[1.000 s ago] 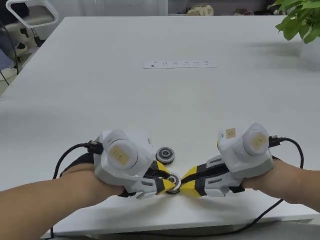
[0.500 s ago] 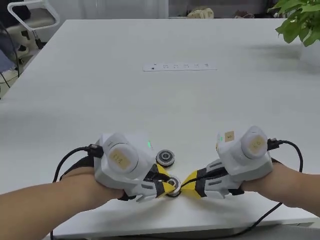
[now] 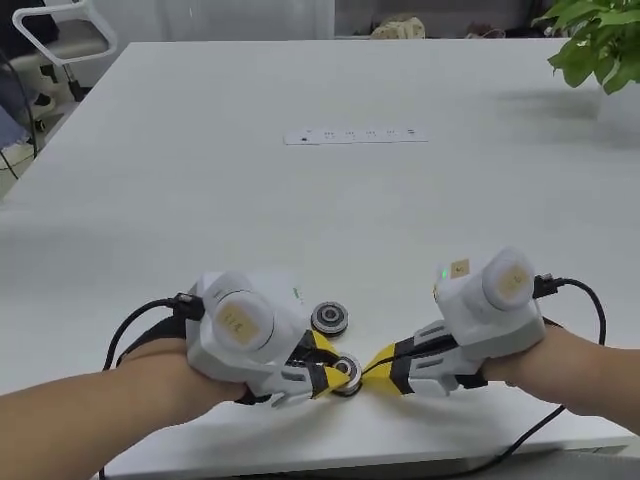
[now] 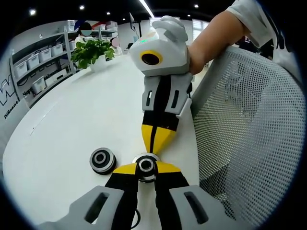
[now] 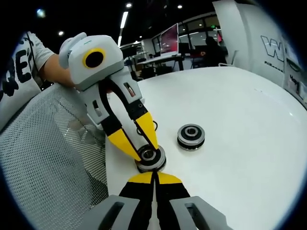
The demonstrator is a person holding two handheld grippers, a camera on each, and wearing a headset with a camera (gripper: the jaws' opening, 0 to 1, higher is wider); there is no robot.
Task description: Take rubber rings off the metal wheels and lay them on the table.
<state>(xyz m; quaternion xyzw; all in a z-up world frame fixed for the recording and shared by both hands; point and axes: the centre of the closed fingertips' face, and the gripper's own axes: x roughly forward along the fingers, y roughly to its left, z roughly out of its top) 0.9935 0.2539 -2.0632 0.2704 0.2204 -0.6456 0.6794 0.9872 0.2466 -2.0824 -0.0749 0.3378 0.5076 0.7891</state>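
A small metal wheel with a dark rubber ring (image 3: 346,369) lies near the table's front edge. My left gripper (image 3: 335,372) is shut on it, and its yellow tips clasp the wheel (image 4: 146,166) from both sides. My right gripper (image 3: 368,368) faces it from the right with its jaws shut. The right gripper (image 5: 154,176) touches the rim of the wheel (image 5: 151,157); I cannot tell whether it pinches the ring. A second wheel (image 3: 329,318) with its ring on lies flat just beyond, free of both grippers.
A white power strip (image 3: 355,134) lies flat at mid-table. A green plant (image 3: 600,40) stands at the far right corner. A mesh chair back (image 4: 249,120) sits close behind the table's front edge (image 3: 330,452). A white chair (image 3: 60,35) stands at the far left.
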